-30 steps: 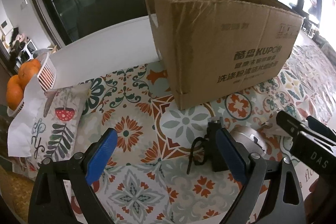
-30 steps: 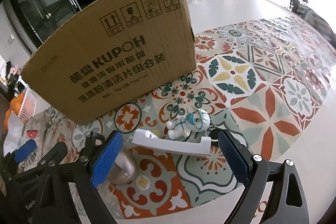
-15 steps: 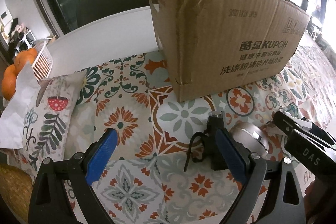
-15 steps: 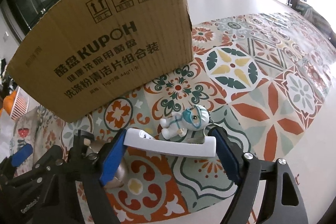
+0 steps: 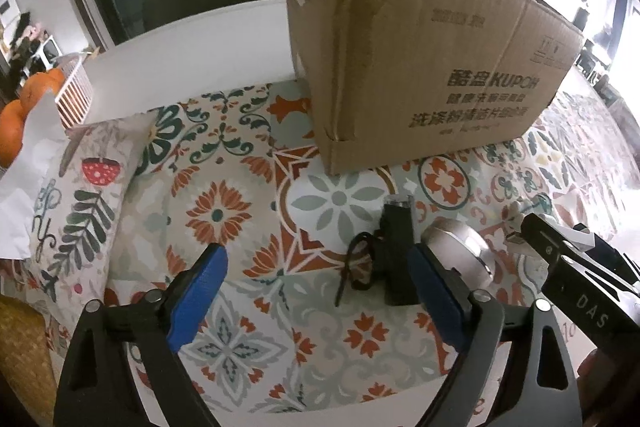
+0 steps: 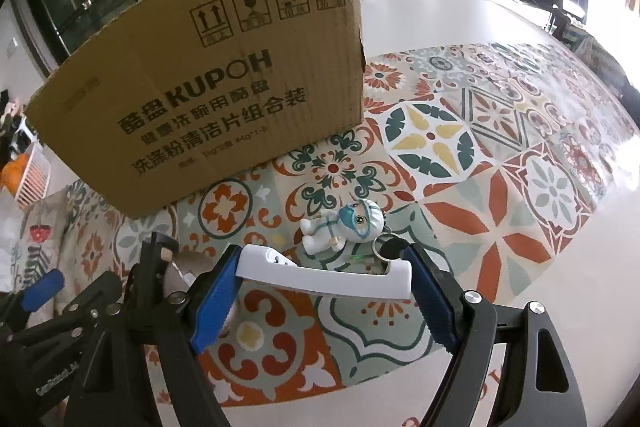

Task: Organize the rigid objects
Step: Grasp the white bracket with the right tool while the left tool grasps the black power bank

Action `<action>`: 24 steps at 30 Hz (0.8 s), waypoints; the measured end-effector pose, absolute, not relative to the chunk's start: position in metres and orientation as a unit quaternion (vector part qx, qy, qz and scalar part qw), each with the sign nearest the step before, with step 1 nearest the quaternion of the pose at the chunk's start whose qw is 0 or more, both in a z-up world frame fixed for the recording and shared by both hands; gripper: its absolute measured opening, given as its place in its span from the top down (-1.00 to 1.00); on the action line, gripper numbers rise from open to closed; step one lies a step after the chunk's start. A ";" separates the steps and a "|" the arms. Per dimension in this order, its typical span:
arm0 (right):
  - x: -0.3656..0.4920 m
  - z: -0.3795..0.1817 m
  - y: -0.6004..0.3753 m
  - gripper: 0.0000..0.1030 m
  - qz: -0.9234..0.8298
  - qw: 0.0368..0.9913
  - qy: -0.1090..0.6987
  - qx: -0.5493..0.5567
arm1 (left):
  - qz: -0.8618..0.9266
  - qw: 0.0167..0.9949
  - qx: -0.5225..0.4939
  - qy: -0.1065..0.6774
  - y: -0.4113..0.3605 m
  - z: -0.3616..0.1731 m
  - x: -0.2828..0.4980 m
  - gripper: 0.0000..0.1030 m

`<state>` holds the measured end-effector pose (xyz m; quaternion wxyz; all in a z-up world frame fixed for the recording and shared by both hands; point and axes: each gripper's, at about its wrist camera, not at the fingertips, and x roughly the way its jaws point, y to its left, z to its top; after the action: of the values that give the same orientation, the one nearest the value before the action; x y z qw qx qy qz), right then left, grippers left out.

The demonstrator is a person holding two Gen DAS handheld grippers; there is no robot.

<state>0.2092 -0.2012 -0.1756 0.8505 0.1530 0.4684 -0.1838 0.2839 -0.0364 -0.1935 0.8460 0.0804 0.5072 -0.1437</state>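
Closing status, both hands low over the desk (image 6: 520, 327):

right gripper (image 6: 320, 291): fingers have narrowed from wide a second ago and now clamp the white bar (image 6: 324, 277) end to end, one blue pad on each end.
white bar: lies across the near side of the patterned cloth (image 6: 480, 219), level, apparently not lifted yet.
figurine (image 6: 344, 227): small masked doll on a key ring, just beyond the bar, loose on the cloth.
left gripper (image 5: 316, 291): fingers wide and closing, nothing pressed between them; only cloth in the gap.
black device (image 5: 394, 251): with its cord, just inside the right-hand finger (image 5: 434, 291), not gripped.
metal knob (image 5: 456, 243): just right of the black device, behind that finger.
cardboard box (image 5: 420, 75): stands upright on the far side of the cloth, top open, well behind all the small items.
basket of oranges (image 5: 60, 95): far left, off the cloth.
change: right hand went from open approach to a grip; left started to close.
meaning: first item looks secured; likely next is lift and carry to the box. Black device, knob and figurine are still to sort.
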 end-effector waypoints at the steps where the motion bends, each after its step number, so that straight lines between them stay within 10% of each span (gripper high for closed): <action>1: 0.208 -0.175 -0.202 -0.57 -0.185 0.851 0.468 0.151 | -0.147 0.843 0.079 0.512 -0.038 -0.194 0.284 -0.64; 24: 0.207 -0.185 -0.215 -0.57 -0.184 0.841 0.482 0.160 | -0.148 0.831 0.093 0.528 -0.053 -0.206 0.284 -0.29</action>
<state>0.2072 -0.2153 -0.1853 0.8413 0.1603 0.4824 -0.1841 0.2835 -0.0530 -0.2062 0.8311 0.0928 0.5280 -0.1482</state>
